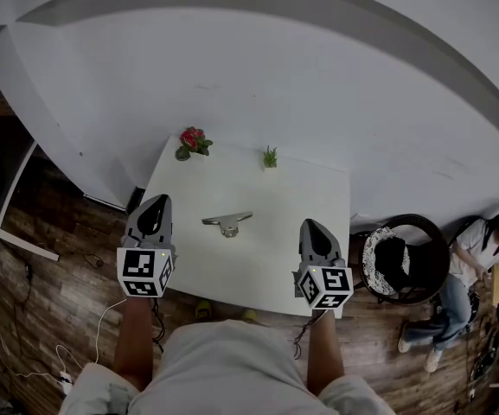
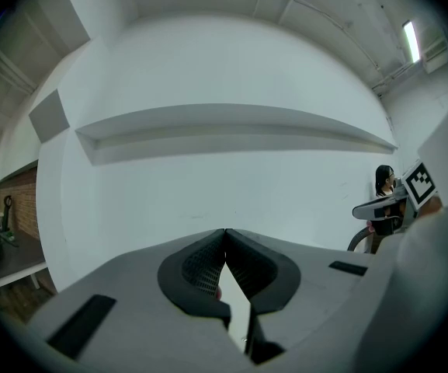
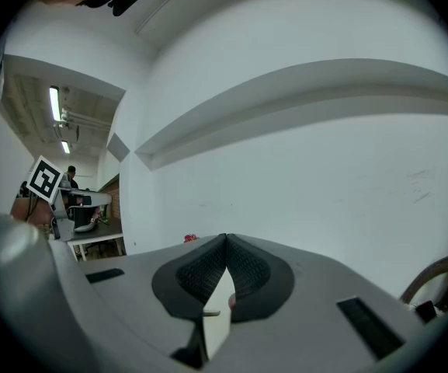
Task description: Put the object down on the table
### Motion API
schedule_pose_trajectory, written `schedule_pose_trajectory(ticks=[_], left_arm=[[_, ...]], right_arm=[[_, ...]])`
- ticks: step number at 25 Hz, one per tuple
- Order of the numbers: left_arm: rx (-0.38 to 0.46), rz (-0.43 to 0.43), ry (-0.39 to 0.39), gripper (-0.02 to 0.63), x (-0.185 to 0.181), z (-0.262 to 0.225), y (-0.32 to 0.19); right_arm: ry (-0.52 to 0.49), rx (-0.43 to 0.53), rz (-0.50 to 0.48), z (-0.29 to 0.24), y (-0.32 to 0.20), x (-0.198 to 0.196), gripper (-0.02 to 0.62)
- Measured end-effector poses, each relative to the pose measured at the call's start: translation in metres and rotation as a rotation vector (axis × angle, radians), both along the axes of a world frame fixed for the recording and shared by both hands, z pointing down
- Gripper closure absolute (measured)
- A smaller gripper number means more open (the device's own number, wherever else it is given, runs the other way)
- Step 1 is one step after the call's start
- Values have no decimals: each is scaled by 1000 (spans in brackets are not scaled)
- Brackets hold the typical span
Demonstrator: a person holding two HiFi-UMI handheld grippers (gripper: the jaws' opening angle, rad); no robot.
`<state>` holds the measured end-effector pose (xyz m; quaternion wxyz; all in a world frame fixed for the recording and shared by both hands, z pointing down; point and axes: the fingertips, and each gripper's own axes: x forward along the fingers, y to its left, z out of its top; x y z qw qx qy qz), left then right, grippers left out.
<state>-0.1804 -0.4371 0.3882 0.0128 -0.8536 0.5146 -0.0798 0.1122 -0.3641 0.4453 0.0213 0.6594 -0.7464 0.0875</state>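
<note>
— What do your tongs look like right now?

— Both are pressed together at the tips, with nothing between them. The left tongs (image 1: 156,200) hang over the near left edge of the white tabletop (image 1: 258,262). The right tongs (image 1: 311,225) hang over the near right edge. Both point away from me.

— And the object?

— The metal piece (image 1: 227,222) lies flat on the tabletop, about midway between the two tongs and a little beyond their tips. Neither one touches it.

— Anything further out?

— A pot of red flowers (image 1: 193,139) stands at the far left corner. A small green plant (image 1: 270,156) sits on the far edge, right of it. Behind them is a plain white wall (image 1: 318,76). Off to the right, on the wooden floor (image 1: 50,318), there is a dark round chair (image 1: 402,258) beside the tabletop. Past it a person (image 1: 478,253) is seated.
</note>
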Motion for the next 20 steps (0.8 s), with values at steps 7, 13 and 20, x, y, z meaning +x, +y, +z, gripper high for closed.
schedule_pose_trajectory(ticks=[7,13,20], left_arm=[[6,-2,3,588,3,3,-5],[10,0,7,588,4,3,-10],[14,13,-2,586,10,5,-18]], right_arm=[[8,1,-11,-1,-5,1,588],[10,8,-9,-3,-8,2,588],[13,12,6,-4,-12,12,588]])
